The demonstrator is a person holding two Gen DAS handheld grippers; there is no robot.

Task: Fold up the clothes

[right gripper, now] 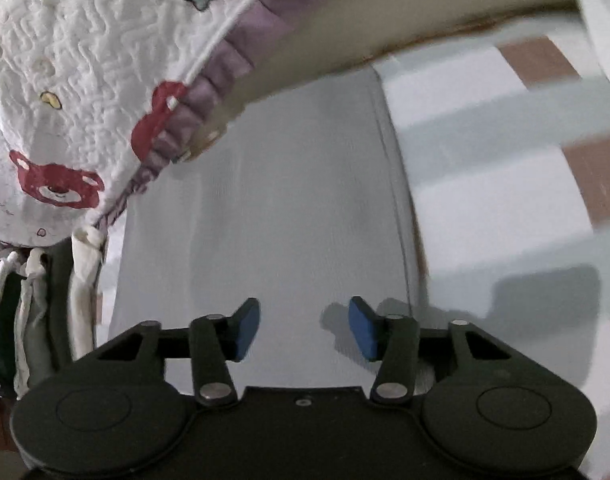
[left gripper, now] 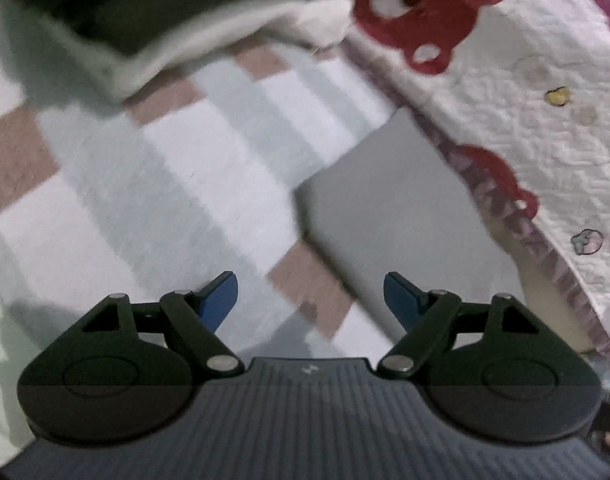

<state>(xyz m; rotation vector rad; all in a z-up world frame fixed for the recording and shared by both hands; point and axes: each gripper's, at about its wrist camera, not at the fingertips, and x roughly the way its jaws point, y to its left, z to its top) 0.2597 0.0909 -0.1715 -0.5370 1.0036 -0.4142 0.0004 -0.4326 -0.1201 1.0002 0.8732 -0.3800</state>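
Right up against the left wrist camera sat the left gripper (left gripper: 311, 300), blue pads spread wide with nothing between them, hanging over a checked bedsheet (left gripper: 153, 184) in pale green, white and brownish squares. Just past it lay a flat grey garment (left gripper: 385, 200), folded into a neat rectangle on the sheet, one corner reaching in under the gripper. To the right of it, a white quilted blanket (left gripper: 525, 92) with red bear prints and a purple ruffled edge crowded that side of the garment. Further back sat a pile of dark and white clothes (left gripper: 157, 20), pretty blurry.

Over in the right wrist view, the right gripper (right gripper: 305, 328) was also open, a bit narrower, empty, pads hovering right above the same grey garment (right gripper: 281, 200). Couldn't tell if they touched the cloth. Same bear blanket (right gripper: 77, 80) was bunched at left, overlapping the garment's far left corner, with a stack of folded clothes (right gripper: 33, 312) on edge below it. Checked sheet (right gripper: 505, 152) ran off to the right.
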